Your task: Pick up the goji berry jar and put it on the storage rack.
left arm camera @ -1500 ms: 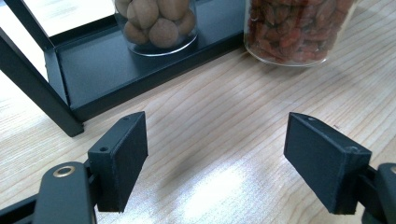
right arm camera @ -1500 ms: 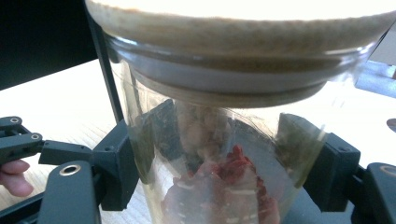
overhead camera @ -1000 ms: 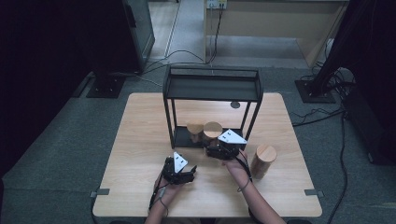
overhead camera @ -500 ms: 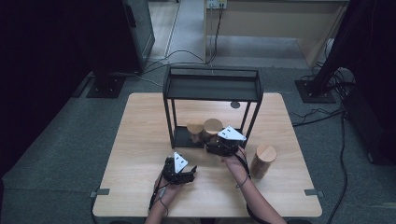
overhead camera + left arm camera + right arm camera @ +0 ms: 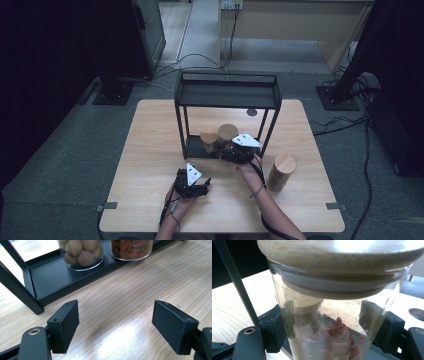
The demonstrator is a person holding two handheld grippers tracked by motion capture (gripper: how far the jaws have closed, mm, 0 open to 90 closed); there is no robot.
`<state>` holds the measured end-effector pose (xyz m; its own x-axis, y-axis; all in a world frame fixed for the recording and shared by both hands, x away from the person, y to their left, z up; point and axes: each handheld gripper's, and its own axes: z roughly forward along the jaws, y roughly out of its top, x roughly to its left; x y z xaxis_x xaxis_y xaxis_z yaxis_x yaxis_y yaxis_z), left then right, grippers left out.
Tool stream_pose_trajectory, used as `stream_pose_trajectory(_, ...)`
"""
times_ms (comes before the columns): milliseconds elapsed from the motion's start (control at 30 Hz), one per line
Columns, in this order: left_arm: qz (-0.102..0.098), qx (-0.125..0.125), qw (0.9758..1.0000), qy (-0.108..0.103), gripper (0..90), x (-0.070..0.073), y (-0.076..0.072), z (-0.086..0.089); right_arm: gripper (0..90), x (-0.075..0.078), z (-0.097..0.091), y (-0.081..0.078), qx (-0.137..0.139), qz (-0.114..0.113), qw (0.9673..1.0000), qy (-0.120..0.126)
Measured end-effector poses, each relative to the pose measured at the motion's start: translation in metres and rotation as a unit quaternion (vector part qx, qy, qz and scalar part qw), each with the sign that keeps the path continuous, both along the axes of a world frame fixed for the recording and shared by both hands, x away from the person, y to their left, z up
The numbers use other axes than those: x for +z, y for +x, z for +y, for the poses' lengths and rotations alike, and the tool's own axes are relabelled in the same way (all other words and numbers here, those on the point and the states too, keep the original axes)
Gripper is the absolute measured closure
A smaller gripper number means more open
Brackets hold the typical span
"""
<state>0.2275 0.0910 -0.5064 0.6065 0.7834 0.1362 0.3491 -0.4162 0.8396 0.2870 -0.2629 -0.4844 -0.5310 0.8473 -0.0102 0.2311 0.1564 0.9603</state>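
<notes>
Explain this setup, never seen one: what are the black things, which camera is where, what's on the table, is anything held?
No robot: a person holds a two-jaw gripper in each hand. The high view looks down on the wooden table; each gripper view rides on its gripper and looks along its jaws. A black shelf frame holds two wood-lidded jars: one of round brown balls, one of red pieces. A third jar stands apart. The left gripper hangs open over bare wood. The right gripper has its jaws around the red-pieces jar; whether they press on it is unclear.
</notes>
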Motion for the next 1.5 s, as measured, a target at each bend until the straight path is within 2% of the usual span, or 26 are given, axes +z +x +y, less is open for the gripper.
stream_pose_trajectory(333, 0.000, -0.001, 1.0000, 0.002, 21.7, 0.000, 0.000, 0.000, 24.9, -0.001, 0.004, 0.005, -0.001, -0.003, 1.0000, -0.005)
stream_pose_trajectory(800, 0.000, -0.001, 1.0000, 0.002, 21.7, 0.000, 0.000, 0.000, 24.9, -0.003, 0.003, 0.013, -0.005, 0.003, 1.0000, 0.007)
stream_pose_trajectory(1500, -0.001, -0.002, 1.0000, 0.002, 21.7, 0.000, 0.000, -0.001, 24.9, -0.003, 0.008, 0.027, 0.001, 0.004, 1.0000, 0.005)
